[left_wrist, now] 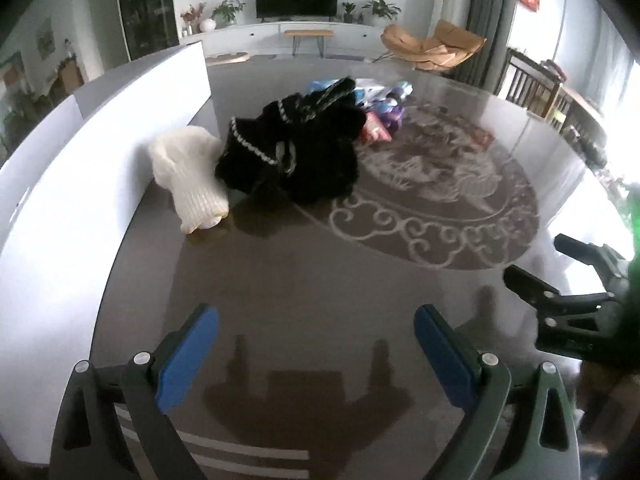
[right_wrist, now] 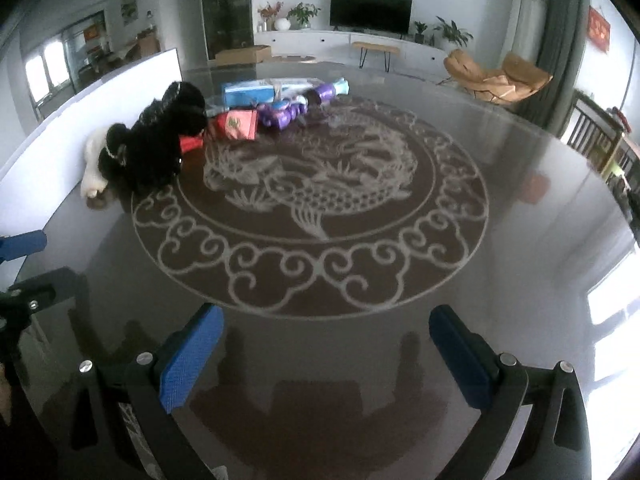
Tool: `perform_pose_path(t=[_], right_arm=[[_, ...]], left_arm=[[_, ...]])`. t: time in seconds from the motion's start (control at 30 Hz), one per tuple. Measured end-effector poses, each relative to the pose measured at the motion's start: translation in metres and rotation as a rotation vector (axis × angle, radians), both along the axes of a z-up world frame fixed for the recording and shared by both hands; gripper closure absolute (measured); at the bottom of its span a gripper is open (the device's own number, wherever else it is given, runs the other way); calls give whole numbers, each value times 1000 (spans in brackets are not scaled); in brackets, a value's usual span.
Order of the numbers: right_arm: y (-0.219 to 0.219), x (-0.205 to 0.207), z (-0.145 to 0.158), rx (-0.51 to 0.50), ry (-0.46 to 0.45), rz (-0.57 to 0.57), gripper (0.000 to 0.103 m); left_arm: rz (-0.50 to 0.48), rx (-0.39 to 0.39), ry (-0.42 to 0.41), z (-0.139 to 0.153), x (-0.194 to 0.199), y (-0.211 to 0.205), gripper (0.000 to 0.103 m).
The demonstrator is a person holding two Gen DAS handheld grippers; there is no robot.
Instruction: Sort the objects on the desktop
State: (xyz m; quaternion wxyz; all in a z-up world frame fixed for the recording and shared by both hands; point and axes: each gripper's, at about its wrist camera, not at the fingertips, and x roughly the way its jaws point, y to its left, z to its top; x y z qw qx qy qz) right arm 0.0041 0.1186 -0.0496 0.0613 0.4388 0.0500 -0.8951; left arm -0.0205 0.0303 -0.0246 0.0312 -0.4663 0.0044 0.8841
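Note:
A pile lies at the far left of the round glass table: a white knit glove, a black fuzzy garment with pale trim, a red packet, purple items and a light blue pack. The glove and black garment also show in the right wrist view. My left gripper is open and empty, well short of the pile. My right gripper is open and empty over the near table edge; it also shows at the right of the left wrist view.
A white board stands along the table's left side, behind the glove. A dragon pattern fills the table's middle. Beyond the table are a TV, a tan chair and a wooden railing.

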Motion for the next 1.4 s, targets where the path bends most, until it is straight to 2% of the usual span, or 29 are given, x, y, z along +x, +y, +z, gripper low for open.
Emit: perform_pose_path(t=[0.1,0.23,0.5,0.6,0.73,0.87,1.03,1.1,1.4], right_arm=[[-6,-3,-5,14,-17,7,0],[-7,-5,-4,20,-18,11,0],[-3,-1,-5,-11,-36,10,0],[-3,-1,-5,-11,-36,10,0],[-3,-1,-5,-11,-36,10,0],[-3,-1,-5,-12,-36,10,0],[-3,-1,-4,-12,-36,11,0],[-3,-1,-5,-12,-36,11,0],[-3,-1,-4,-12,-36,11,0]], left_arm=[[19,-4,-1,-9,1,-8,3],[45,57,-29,-17,6,-19,3],[68,65,-16,-16,4,-24,3],[63,42,-16,-17,4,-21,3],[51,-36,-15,-20,6,-11,1],[68,-30,-11,-21,-7,-13,0],[128,-27,-14,-20,-45,-21,0],[105,-23,22,-22,-45,-23,0],[82,-20,23,-20,-51,-28,0]])
